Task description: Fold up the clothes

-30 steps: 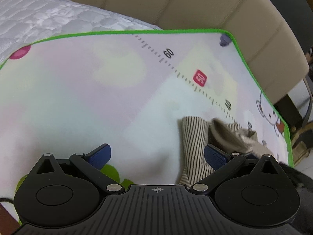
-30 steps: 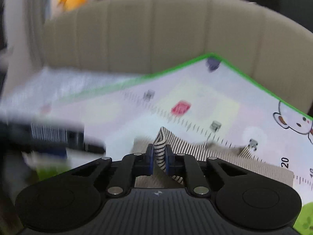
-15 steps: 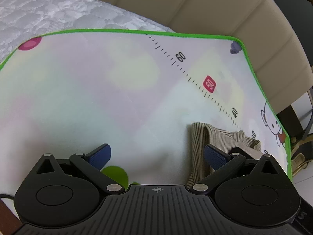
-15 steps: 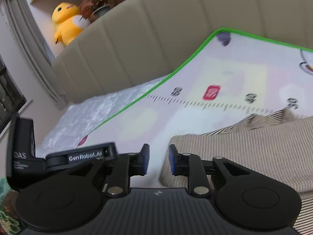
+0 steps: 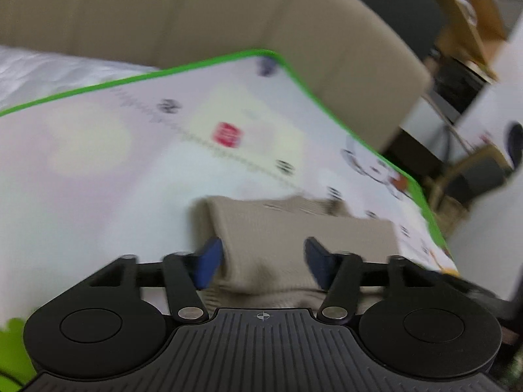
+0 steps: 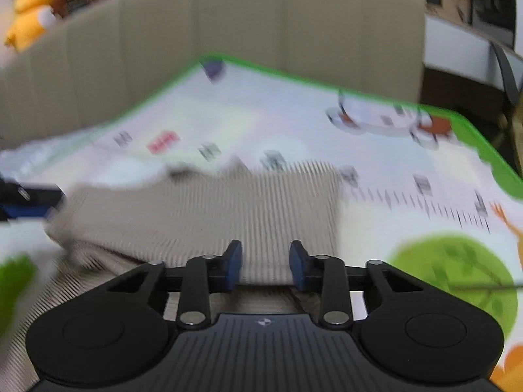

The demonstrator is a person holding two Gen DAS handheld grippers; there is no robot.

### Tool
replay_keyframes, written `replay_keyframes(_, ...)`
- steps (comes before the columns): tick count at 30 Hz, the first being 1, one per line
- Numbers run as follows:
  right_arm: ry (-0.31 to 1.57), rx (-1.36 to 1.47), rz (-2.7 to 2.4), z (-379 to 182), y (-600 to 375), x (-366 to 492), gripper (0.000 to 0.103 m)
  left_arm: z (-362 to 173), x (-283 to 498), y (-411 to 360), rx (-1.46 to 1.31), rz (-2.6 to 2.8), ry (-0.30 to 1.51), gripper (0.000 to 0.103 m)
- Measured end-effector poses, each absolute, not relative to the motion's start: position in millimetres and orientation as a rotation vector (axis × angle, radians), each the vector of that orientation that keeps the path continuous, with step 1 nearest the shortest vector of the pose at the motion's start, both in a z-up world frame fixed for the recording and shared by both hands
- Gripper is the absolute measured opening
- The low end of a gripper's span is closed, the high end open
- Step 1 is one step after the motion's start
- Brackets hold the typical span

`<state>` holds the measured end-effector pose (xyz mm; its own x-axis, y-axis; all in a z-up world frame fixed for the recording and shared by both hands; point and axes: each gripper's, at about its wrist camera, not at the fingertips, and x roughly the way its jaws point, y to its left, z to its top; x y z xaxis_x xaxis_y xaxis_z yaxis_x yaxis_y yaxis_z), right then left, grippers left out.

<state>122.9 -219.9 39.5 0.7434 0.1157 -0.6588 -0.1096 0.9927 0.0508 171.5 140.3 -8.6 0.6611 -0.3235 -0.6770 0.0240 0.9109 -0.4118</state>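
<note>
Both grippers [image 5: 263, 261] [image 6: 265, 264] low over garment [image 6: 202, 215]

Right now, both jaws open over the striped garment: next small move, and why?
Probably ease the left gripper down and close on the striped garment. Both sets of jaws are open, the right gripper holds nothing, and the cloth lies folded on the mat.

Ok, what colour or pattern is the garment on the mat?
Beige with fine dark stripes: the garment shows it best in the right wrist view; the left wrist view is blurred.
</note>
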Motion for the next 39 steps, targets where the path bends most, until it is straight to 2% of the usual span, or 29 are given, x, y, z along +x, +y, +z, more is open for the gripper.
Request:
replay_keyframes(3,0.725,0.055,0.098,22,-235,121,0.027,-16,176,130,-0.324,-0.203,0.848,0.051)
replay_keyframes(6,0.719,0.074,0.093,22,-235,120,0.028,-24,180,119,-0.260,-0.203,0.866,0.051)
replay_keyframes(9,0.703,0.042,0.102,19,-231,118,0.030,-32,184,108,-0.195,-0.203,0.883,0.061)
replay_keyframes(16,0.636,0.071,0.103,12,-234,106,0.032,-13,174,111,-0.110,-0.084,0.806,0.059)
replay_keyframes(21,0.611,0.039,0.099,10,-226,102,0.040,-1,169,124,-0.226,-0.115,0.777,0.058)
replay_keyframes(27,0.604,0.040,0.105,10,-228,102,0.042,2,164,106,-0.158,-0.159,0.762,0.059)
replay_keyframes(34,0.591,0.022,0.103,9,-224,100,0.047,4,161,104,-0.205,-0.197,0.741,0.059)
replay_keyframes(37,0.582,0.016,0.104,9,-223,98,0.057,5,159,102,-0.289,-0.288,0.720,0.061)
replay_keyframes(38,0.582,0.012,0.109,9,-222,98,0.069,5,159,100,-0.318,-0.324,0.718,0.062)
replay_keyframes(39,0.591,0.009,0.119,9,-222,99,0.094,4,160,97,-0.341,-0.355,0.721,0.063)
